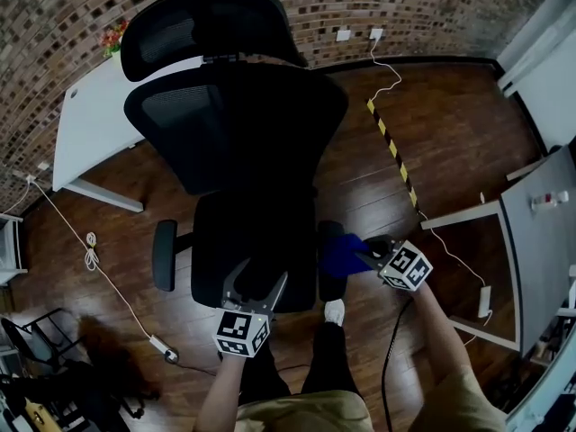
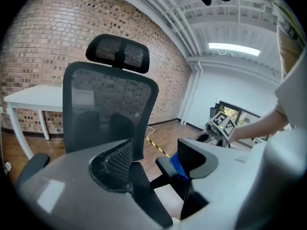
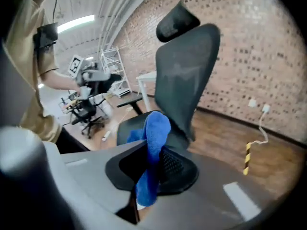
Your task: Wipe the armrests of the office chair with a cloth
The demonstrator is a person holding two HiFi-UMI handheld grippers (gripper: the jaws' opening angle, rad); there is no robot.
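Dark wooden floor (image 1: pixel 450 124) and a brick wall (image 1: pixel 54 25) surround us as we look steeply down. Our right gripper (image 1: pixel 366 253) has its jaws pressed together on a blue cloth (image 1: pixel 345 252). In the right gripper view the cloth bulges above the jaws and hangs below them. The cloth sits against the armrest (image 1: pixel 329 268) on our right side of the black office chair (image 1: pixel 243 124). In the left gripper view the blue fabric lies on top of that armrest pad.

Our left gripper (image 1: pixel 258 279) is held with its jaws wide apart and nothing between them. It is over the front edge of the seat (image 1: pixel 252 232), pointing toward the mesh backrest. The other armrest (image 1: pixel 164 255) is well apart from both grippers and has no cloth on it.

Beyond the seat, the chair's backrest and headrest (image 1: pixel 211 30) rise toward the wall. Behind the chair a white desk (image 1: pixel 99 124) stands against the bricks. A strip of yellow and black tape (image 1: pixel 391 147) runs across the floor to our right of the chair. A pale cable (image 1: pixel 90 259) trails over the floor on our left. At the right edge of the head view stands a second white table (image 1: pixel 531 232). One pale shoe (image 1: pixel 334 311) shows below the seat.
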